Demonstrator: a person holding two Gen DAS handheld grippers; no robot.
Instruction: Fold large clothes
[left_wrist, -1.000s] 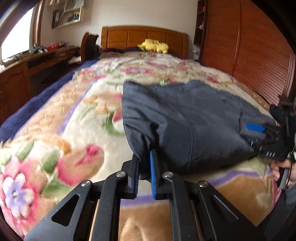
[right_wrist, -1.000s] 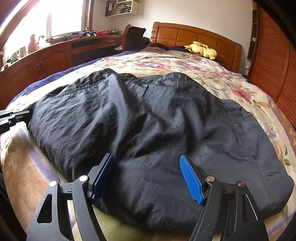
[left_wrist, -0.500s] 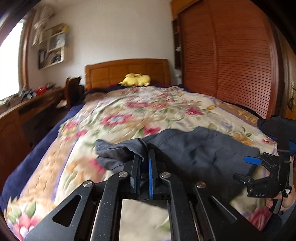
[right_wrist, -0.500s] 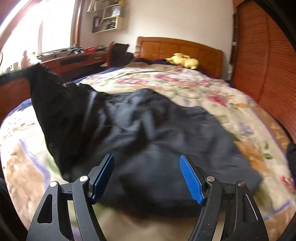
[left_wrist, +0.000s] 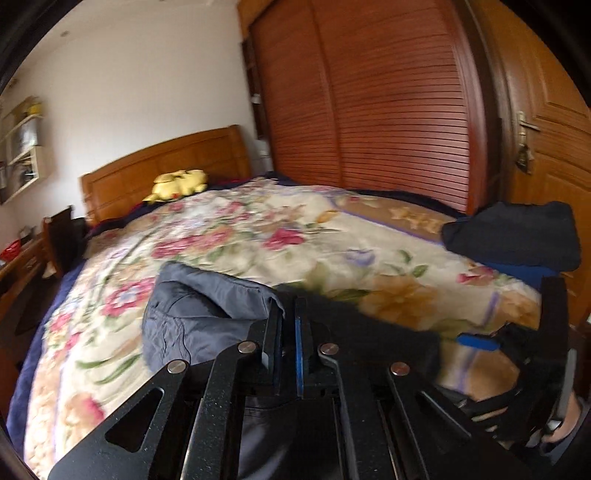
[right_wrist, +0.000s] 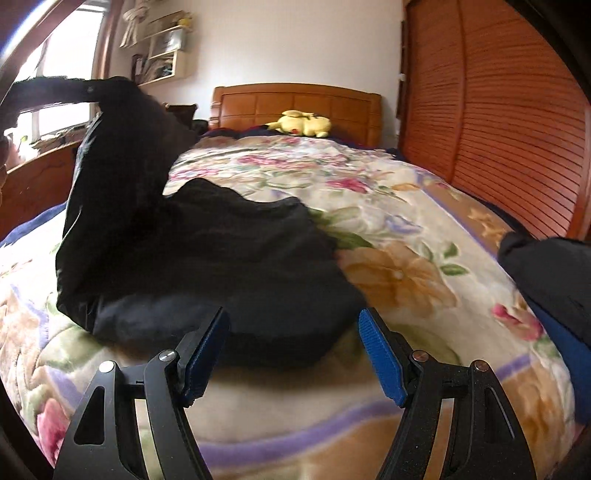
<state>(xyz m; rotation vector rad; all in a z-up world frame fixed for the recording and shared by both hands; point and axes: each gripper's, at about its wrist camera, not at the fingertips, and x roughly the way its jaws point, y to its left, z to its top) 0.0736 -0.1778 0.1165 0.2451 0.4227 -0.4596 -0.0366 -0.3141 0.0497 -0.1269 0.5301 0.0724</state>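
Left wrist view shows the left gripper with its fingers pressed together, pinching an edge of the dark garment lifted over the floral bed. The right gripper has fingers spread and empty, hovering just near the garment's near edge. To fold well, I think the pinched edge should go across flat, without twisting. A folded dark pile lies at the right; no container is visible
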